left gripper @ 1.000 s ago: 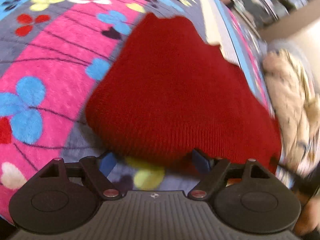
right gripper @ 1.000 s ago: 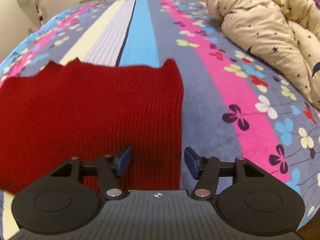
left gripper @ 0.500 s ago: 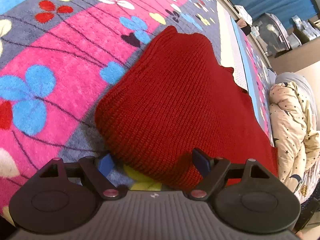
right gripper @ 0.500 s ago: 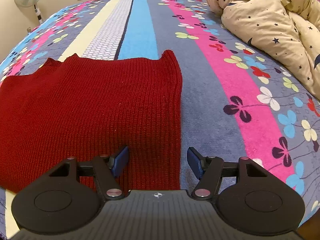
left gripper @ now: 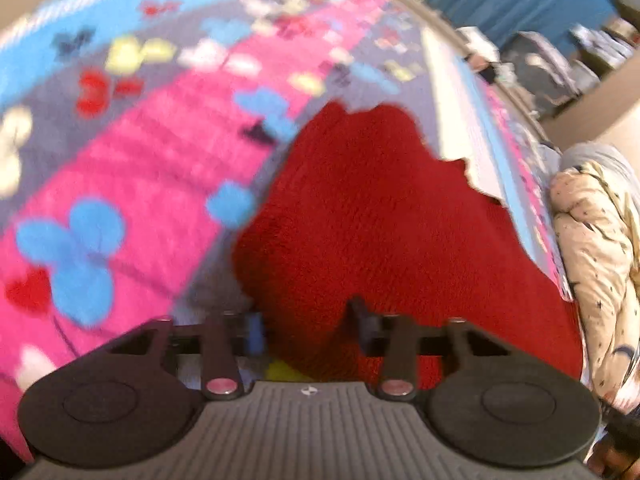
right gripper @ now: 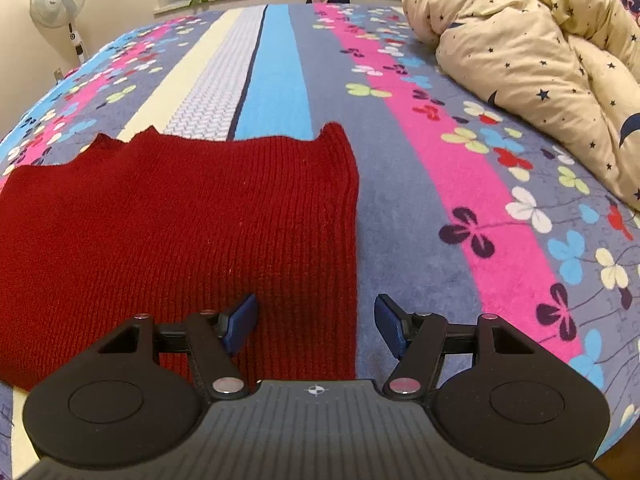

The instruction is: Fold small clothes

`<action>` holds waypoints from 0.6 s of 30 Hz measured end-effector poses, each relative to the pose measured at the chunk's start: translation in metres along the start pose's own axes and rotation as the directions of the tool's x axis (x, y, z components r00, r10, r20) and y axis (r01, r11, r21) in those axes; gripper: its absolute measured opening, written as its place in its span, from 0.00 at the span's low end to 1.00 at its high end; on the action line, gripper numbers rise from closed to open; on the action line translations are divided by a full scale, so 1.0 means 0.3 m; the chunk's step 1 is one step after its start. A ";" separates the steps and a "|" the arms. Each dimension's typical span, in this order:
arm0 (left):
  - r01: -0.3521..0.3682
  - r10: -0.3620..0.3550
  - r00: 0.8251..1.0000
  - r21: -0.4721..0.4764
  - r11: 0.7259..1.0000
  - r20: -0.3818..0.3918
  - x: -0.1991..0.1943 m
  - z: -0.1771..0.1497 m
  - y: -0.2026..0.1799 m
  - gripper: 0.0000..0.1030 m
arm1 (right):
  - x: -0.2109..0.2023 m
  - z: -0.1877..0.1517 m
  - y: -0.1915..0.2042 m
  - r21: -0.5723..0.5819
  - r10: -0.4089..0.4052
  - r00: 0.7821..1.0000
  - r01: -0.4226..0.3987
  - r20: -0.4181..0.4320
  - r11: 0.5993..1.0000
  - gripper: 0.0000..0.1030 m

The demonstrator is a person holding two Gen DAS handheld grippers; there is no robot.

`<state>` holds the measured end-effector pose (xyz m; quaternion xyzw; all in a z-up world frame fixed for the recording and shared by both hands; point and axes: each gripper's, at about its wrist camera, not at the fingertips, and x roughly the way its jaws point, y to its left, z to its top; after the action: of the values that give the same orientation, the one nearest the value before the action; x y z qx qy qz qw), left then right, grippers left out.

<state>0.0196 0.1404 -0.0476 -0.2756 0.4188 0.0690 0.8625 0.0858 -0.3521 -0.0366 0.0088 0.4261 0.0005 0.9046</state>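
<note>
Left wrist view: left gripper [left gripper: 306, 330] having just been closing its jaws around the near corner of the red knit garment [left gripper: 384, 224], contact blurred, grip unclear. Lying flat on the flowered bedspread [left gripper: 132, 184]. Looking soft, light, floppy; gripping at corners. Right gripper [right gripper: 316, 322] gaping over its right edge.

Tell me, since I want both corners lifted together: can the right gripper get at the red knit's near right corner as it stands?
Probably yes. The right gripper is open, its fingers astride the red knit's right edge, and nothing lies over that edge on the bedspread. The rumpled quilt sits well off to the side.
</note>
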 end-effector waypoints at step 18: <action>0.011 -0.027 0.992 -0.123 0.992 -0.122 0.060 0.007 0.054 0.56 | 0.017 -0.002 -0.002 0.012 -0.001 1.000 0.001 -0.018 1.000 0.65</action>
<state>0.0270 0.1532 -0.0671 -0.3355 0.4634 0.0692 0.8172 0.0886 -0.3526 -0.0408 0.0141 0.4344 -0.0026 0.9006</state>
